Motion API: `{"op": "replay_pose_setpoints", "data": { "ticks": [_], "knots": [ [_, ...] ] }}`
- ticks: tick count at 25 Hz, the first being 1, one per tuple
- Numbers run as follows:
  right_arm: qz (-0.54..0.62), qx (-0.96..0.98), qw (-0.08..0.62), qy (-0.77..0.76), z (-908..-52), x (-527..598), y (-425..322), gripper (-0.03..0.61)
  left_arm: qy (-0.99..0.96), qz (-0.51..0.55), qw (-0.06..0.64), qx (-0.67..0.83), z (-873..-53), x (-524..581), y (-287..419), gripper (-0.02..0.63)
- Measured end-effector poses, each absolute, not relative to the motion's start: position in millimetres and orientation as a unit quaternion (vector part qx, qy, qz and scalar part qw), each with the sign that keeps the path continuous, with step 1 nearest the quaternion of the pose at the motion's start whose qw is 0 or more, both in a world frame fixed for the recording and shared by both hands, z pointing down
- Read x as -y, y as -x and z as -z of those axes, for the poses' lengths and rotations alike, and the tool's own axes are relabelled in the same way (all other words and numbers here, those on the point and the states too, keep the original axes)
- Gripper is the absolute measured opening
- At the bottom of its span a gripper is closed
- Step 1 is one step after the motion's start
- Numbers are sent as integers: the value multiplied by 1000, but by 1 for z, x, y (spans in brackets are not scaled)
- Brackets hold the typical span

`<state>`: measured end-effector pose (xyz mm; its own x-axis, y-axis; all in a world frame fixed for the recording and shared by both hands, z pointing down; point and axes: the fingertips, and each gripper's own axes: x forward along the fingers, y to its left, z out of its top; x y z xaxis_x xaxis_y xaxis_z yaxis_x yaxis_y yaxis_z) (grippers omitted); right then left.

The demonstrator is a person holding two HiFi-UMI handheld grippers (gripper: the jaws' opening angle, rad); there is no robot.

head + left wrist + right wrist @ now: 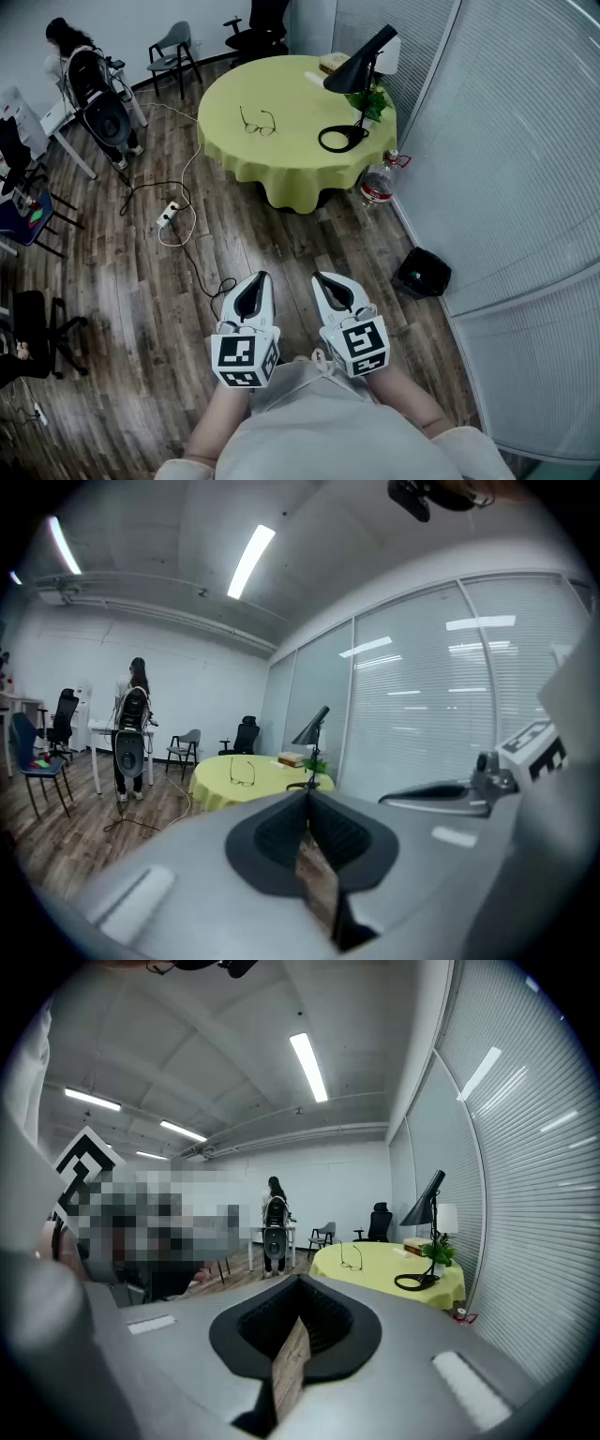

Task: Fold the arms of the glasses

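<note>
The thin dark-framed glasses (258,123) are seen lying on the round table draped in yellow-green cloth (281,183), with their arms apparently spread, so nothing has been folded yet. A black desk lamp (354,94) is set near them on the same table. The left gripper (256,279) and right gripper (328,279) are held well apart from the table, over the wooden floor (141,281), each with jaws pressed together on nothing. The approach and both folds are judged to remain.

A round yellow-clothed table (300,155) with a black lamp (359,64) stands on wood floor (281,248) beside a blind-covered glass wall (506,141).
</note>
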<state>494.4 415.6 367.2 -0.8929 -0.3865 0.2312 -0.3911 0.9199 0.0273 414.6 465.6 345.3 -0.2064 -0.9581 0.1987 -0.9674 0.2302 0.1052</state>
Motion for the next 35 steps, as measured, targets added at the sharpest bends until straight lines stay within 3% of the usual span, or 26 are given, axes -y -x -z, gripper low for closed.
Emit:
{"op": "replay_pose_setpoints", "data": {
  "ticks": [22,35],
  "knots": [
    [-57,967,136,-209,-406,-393,-468,-2,-617,-41,139,773,-383,-445,-378,6],
    [-71,958,160,-228,-408,-350,-296,-2,-630,-24,155,760,-379,-399,-195,6]
  ]
}}
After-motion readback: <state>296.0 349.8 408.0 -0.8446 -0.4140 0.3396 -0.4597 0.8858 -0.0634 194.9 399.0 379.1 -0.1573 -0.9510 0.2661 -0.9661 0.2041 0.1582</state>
